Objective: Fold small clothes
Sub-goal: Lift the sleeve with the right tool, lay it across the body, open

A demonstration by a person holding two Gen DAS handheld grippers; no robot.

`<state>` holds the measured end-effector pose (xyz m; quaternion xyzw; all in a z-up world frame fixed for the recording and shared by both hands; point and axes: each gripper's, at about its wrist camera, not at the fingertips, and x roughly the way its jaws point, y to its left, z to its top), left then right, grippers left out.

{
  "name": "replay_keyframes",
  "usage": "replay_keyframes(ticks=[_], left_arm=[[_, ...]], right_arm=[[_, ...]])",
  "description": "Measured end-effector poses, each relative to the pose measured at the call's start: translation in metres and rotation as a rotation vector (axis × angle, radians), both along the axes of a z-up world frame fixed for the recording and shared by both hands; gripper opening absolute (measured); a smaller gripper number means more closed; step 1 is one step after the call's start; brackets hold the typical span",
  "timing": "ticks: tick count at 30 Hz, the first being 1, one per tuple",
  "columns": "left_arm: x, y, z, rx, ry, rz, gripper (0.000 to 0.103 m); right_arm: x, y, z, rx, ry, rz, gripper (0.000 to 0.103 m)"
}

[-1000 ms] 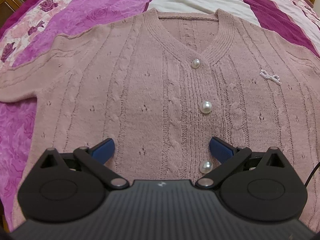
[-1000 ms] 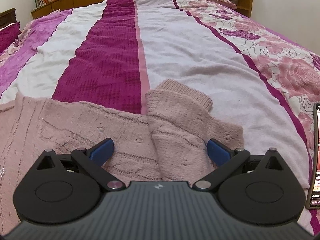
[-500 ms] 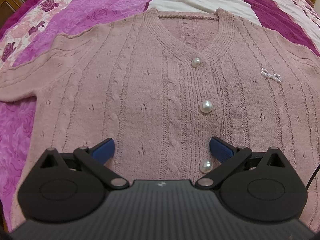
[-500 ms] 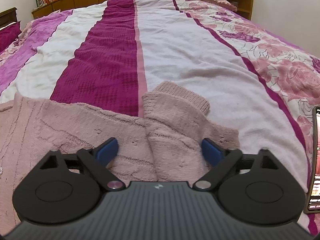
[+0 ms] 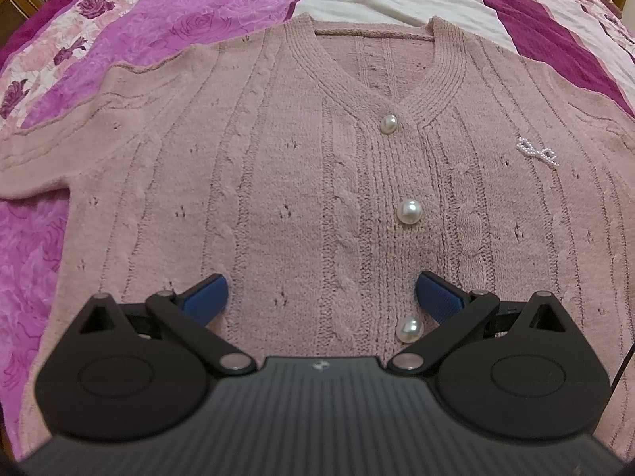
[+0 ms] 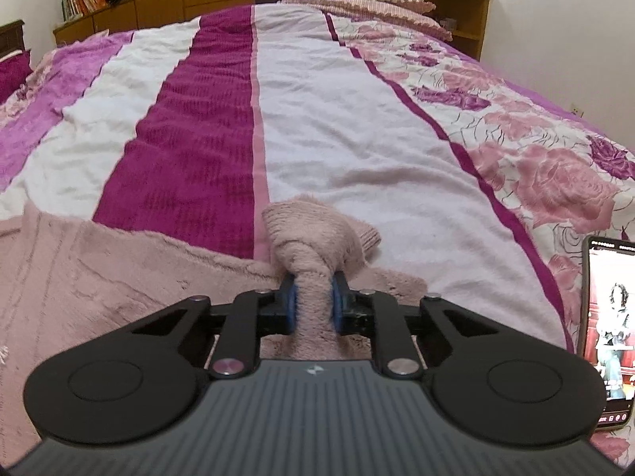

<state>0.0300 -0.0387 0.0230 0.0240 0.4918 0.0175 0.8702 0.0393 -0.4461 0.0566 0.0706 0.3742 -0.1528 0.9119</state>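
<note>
A bed under a quilt striped white, magenta and rose-print carries a pink knitted cardigan, laid flat, face up and buttoned. My left gripper hangs over its lower front, jaws spread wide with nothing between them, the lowest pearl button just inside the right finger. My right gripper has just been closing and now pinches the cardigan's sleeve, bunched between the blue pads near the cuff. A phone lies at the bed's right edge, screen lit.
</note>
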Motion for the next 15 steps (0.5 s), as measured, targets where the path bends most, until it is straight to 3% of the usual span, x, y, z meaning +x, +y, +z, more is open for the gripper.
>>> replay_keyframes(ticks=[9, 15], left_arm=[[-0.002, 0.004, 0.004, -0.021, -0.002, 0.001, 0.103], [-0.005, 0.007, 0.009, -0.029, -0.014, -0.001, 0.103]], right_arm=[[-0.009, 0.019, 0.033, -0.006, -0.061, 0.028, 0.017], [-0.014, 0.036, 0.050, 0.056, -0.094, 0.056, 0.017]])
